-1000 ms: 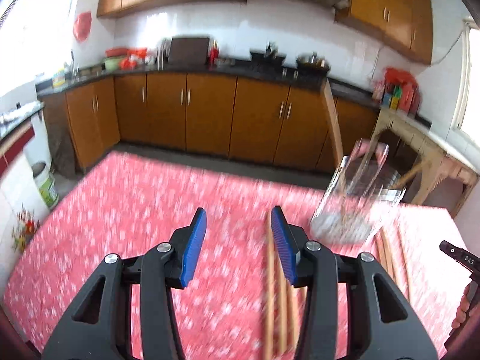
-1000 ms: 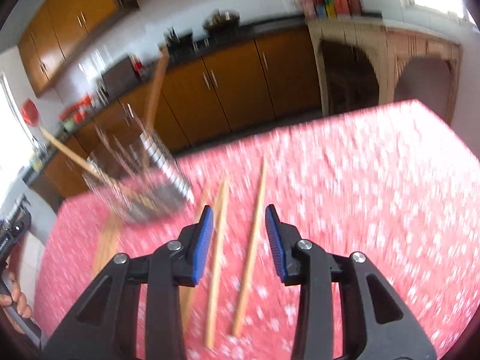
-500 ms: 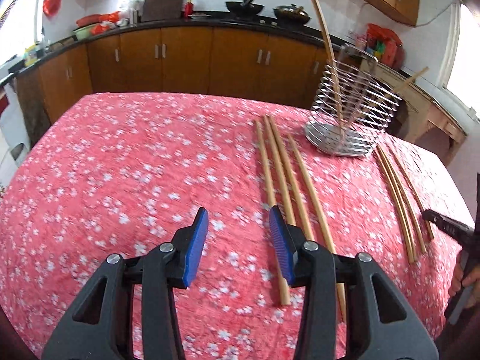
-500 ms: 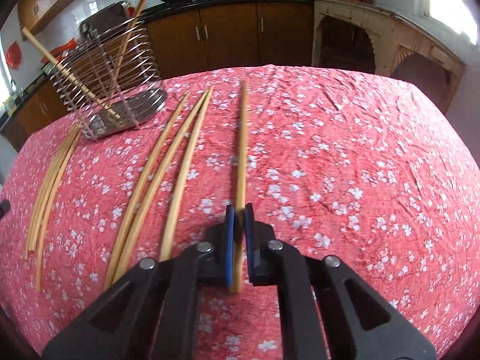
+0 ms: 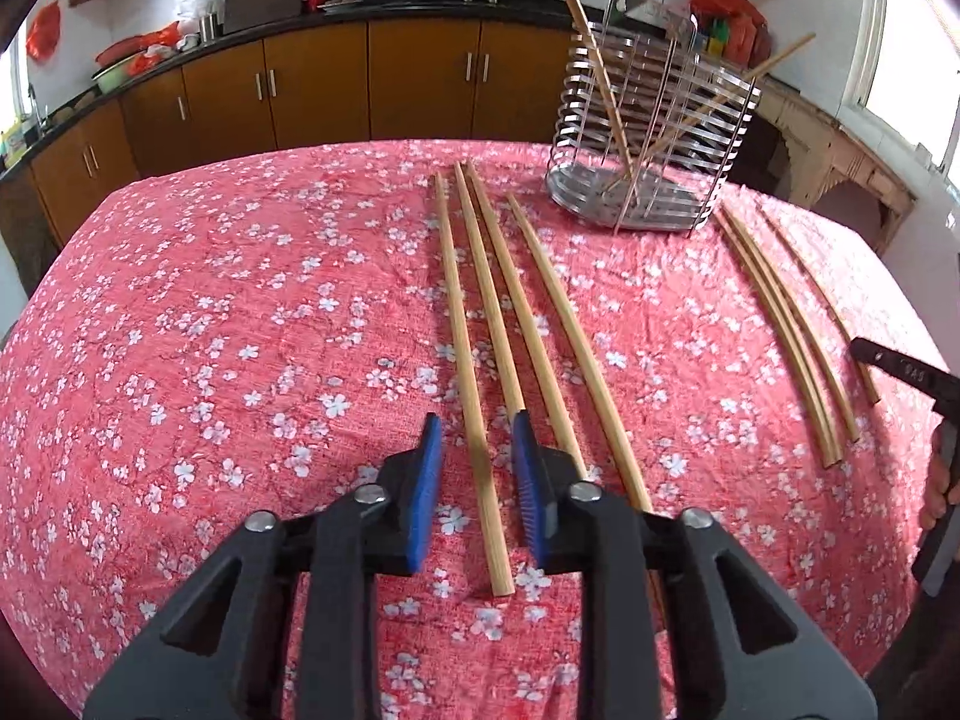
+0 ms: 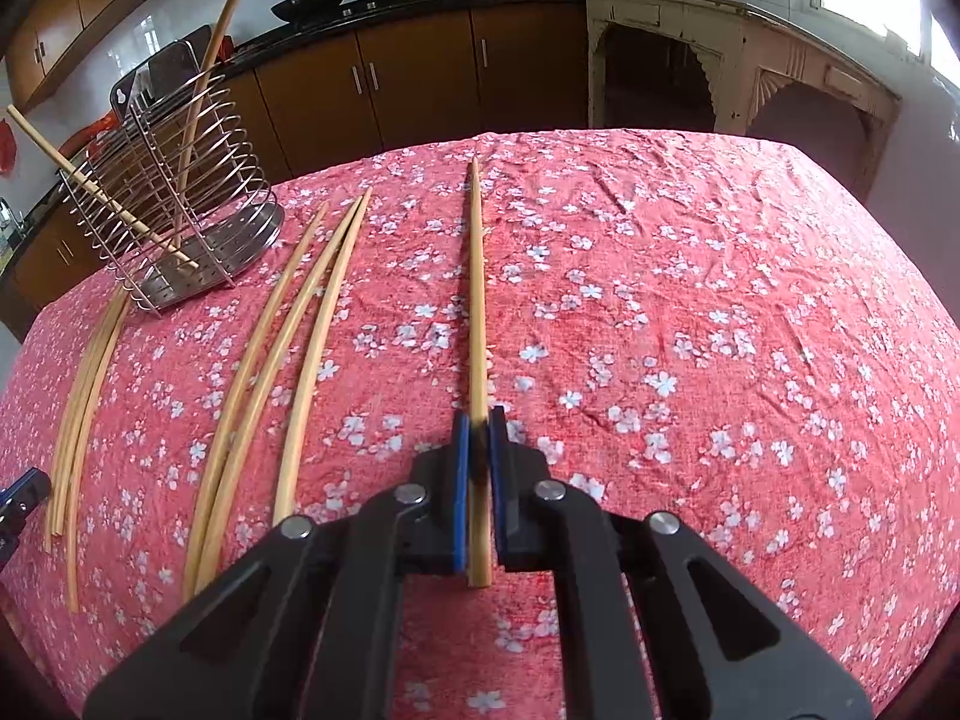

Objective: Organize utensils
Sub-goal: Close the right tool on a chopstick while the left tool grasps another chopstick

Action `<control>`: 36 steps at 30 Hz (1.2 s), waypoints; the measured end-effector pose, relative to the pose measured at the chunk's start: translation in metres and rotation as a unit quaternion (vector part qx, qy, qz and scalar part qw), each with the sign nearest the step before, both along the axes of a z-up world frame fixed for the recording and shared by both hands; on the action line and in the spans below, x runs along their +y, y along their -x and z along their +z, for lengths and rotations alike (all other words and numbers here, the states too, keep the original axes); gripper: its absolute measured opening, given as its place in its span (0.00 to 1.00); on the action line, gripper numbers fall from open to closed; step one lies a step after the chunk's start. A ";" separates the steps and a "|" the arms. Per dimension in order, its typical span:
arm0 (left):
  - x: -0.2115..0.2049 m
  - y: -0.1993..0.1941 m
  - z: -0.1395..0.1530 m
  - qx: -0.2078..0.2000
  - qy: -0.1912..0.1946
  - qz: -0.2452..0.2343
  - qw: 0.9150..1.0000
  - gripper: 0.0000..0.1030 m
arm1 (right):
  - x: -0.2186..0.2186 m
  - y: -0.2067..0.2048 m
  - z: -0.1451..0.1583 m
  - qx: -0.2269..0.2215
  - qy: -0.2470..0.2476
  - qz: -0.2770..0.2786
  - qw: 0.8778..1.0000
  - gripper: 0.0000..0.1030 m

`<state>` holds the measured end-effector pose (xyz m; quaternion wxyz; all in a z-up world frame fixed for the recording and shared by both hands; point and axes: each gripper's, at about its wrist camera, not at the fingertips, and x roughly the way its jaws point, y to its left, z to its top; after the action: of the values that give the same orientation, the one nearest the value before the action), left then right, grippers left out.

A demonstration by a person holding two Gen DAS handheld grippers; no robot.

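Several long wooden chopsticks lie on a red flowered tablecloth. My left gripper (image 5: 477, 438) is open, its jaws on either side of the leftmost chopstick (image 5: 459, 324) of a group lying side by side. My right gripper (image 6: 478, 426) is shut on a single chopstick (image 6: 476, 276) that lies apart from the others. A wire utensil holder (image 5: 648, 138) with two chopsticks standing in it is at the far side; it also shows in the right wrist view (image 6: 180, 198).
A second bundle of thin chopsticks (image 5: 780, 324) lies right of the holder. Three more chopsticks (image 6: 282, 360) lie left of my right gripper. Brown kitchen cabinets (image 5: 312, 90) and a pale wooden stand (image 6: 720, 60) are beyond the table's edge.
My left gripper has moved forward and narrowed, and now straddles the leftmost chopstick. My right gripper closed on the single chopstick half a second ago and still holds it.
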<state>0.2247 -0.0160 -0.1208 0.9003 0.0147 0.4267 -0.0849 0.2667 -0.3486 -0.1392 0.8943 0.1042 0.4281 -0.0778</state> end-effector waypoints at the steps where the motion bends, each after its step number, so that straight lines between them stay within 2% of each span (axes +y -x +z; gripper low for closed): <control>1: 0.000 0.000 -0.003 0.005 -0.003 0.002 1.000 0.16 | 0.000 0.000 0.000 -0.001 0.000 0.000 1.000 0.08; 6: 0.001 -0.003 -0.006 -0.003 -0.017 0.011 1.000 0.07 | 0.003 0.001 -0.001 -0.006 0.012 0.004 1.000 0.08; 11: 0.016 -0.016 -0.006 -0.004 -0.026 0.054 0.998 0.07 | 0.002 0.003 -0.002 -0.009 0.007 0.003 1.000 0.08; 15: 0.038 -0.029 -0.007 0.000 -0.015 0.084 0.996 0.07 | 0.002 0.008 -0.001 -0.007 0.005 0.003 1.000 0.08; 23: 0.054 -0.031 -0.008 -0.001 0.011 0.079 0.997 0.08 | 0.003 0.012 -0.001 -0.010 0.013 -0.001 1.000 0.08; 31: 0.049 -0.028 -0.006 -0.002 0.006 0.079 0.997 0.08 | -0.001 0.013 -0.002 -0.013 -0.002 -0.002 1.000 0.08; 36: 0.043 -0.028 -0.007 -0.003 -0.012 0.079 0.997 0.08 | 0.002 0.012 -0.001 -0.011 0.010 -0.002 1.000 0.08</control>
<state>0.2529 0.0271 -0.1278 0.9052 -0.0078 0.4249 -0.0081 0.2544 -0.3463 -0.1402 0.8996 0.0973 0.4176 -0.0830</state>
